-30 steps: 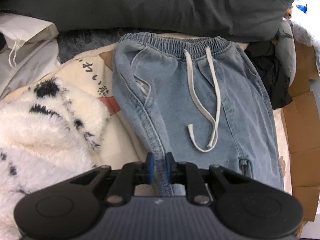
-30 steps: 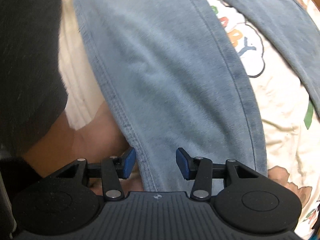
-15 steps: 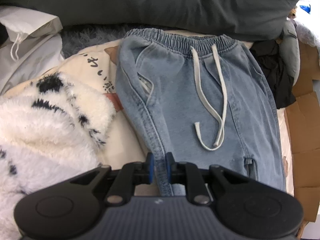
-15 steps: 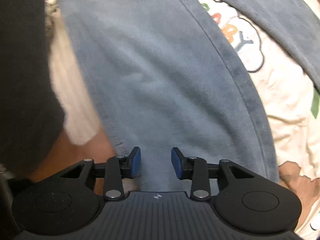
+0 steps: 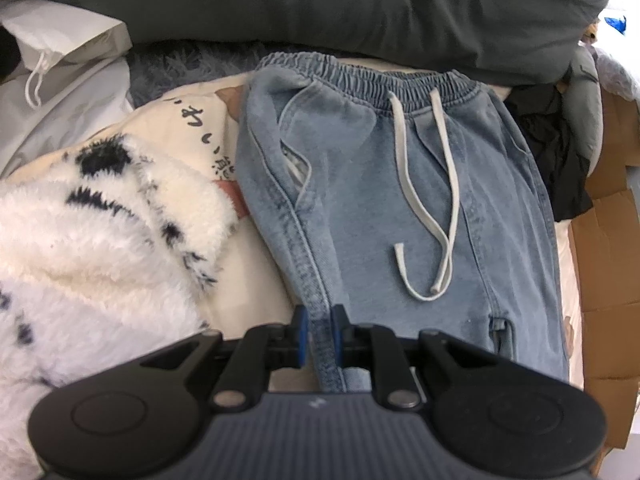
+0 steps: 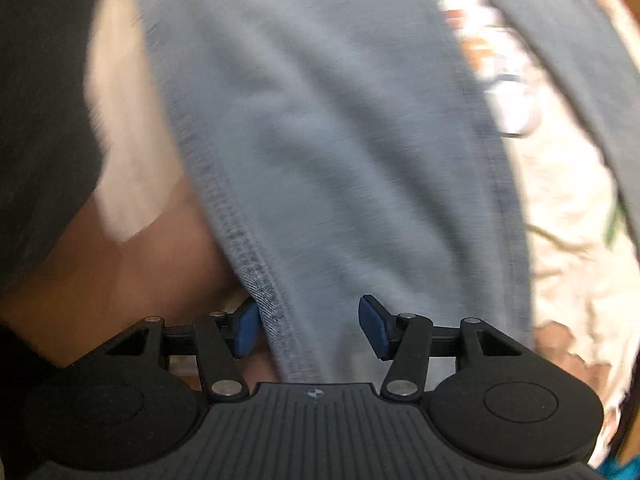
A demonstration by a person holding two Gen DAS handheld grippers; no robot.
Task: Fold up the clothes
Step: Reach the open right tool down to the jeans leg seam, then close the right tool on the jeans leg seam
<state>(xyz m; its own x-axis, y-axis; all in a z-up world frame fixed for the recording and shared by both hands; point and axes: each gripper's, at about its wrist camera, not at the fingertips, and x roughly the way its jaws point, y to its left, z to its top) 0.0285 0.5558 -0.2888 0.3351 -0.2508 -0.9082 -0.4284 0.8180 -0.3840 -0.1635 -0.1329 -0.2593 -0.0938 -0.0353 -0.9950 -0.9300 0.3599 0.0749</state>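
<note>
Light blue denim trousers (image 5: pixel 420 208) with an elastic waistband and a white drawstring (image 5: pixel 424 216) lie flat on a cream printed bedsheet (image 5: pixel 200 132). My left gripper (image 5: pixel 319 338) is shut on the trousers' left side seam, near the bottom of the left wrist view. In the blurred right wrist view one trouser leg (image 6: pixel 340 140) runs down between the blue pads of my right gripper (image 6: pixel 308 330). Its jaws are opening; the left pad sits against the leg's seam and the right pad stands apart from the cloth.
A white fluffy garment with black marks (image 5: pixel 92 248) lies left of the trousers. A dark grey pillow (image 5: pixel 320 4) is behind, black clothing (image 5: pixel 556 148) and cardboard (image 5: pixel 604 280) to the right. A person's bare forearm (image 6: pixel 120 264) and dark sleeve (image 6: pixel 44 100) are left of the leg.
The right gripper's jaws narrowed slightly, then spread wider, over the trouser leg, and its view has shifted and blurred. The left gripper keeps its hold on the seam; the view drifted slightly.
</note>
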